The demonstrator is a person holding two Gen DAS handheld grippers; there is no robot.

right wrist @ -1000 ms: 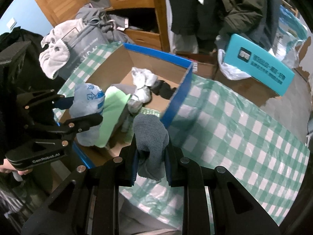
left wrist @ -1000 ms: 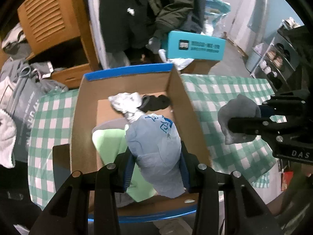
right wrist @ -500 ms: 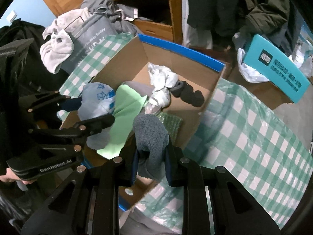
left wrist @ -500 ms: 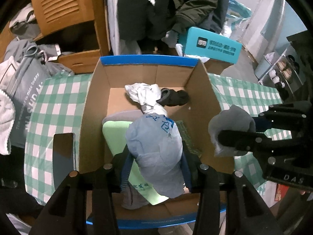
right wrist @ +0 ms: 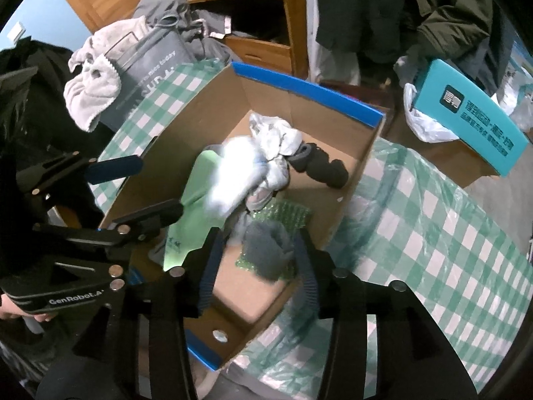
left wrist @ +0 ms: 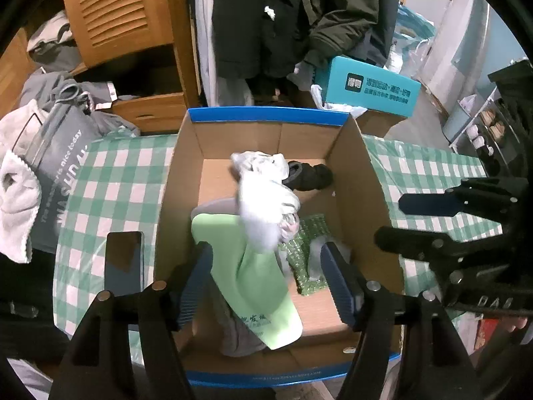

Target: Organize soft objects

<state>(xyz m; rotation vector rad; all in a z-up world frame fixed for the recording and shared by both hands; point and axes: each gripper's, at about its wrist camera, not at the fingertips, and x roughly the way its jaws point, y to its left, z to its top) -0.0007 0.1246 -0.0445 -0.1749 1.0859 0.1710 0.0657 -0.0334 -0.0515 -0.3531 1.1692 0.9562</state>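
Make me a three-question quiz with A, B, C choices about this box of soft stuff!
1. Where does the black sock lie?
A. on the checked cloth
B. near the far wall inside the brown cardboard box with blue edges
C. in the wooden drawer

2. What colour is the flat box behind it?
A. teal
B. red
C. yellow

3. How is the left hand-held gripper?
A. shut on a sock
B. out of sight
C. open

Answers: 1 B, the sock sits on the box floor by the far wall. 2 A, it is teal with white lettering. 3 C, its jaws stand apart, gripping nothing.
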